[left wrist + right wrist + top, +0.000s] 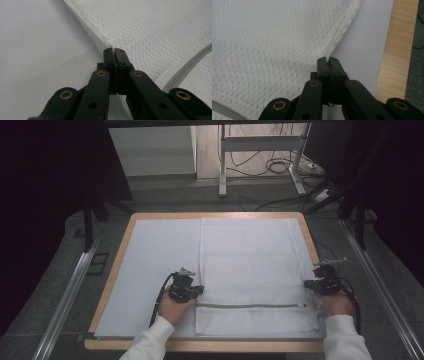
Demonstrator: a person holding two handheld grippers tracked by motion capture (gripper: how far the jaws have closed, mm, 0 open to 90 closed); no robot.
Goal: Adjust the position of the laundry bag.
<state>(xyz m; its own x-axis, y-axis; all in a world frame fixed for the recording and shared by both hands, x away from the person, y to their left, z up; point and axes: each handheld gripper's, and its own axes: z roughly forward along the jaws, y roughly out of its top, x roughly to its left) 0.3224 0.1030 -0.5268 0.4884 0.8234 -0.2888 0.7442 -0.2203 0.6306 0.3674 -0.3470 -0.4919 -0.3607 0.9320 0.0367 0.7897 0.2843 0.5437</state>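
Mesh bag pinched at both side edges

Mesh bag (pixel 252 265) (white, zippered) — lies flat on the pale mat (pixel 155 265) covering the wooden table (pixel 210 345), right of centre. Left gripper (pixel 192 290) — jaws clamped on the bag's left edge, just above the zipper (pixel 250 306). Right gripper (pixel 311 284) — jaws closed on the bag's right edge, fabric lifted slightly there.

Wooden-edged table (pixel 116 270) under a pale blue sheet (pixel 155 255); white mesh laundry bag (pixel 250 265) flat on the sheet's right half, zipper (pixel 250 306) near the front.
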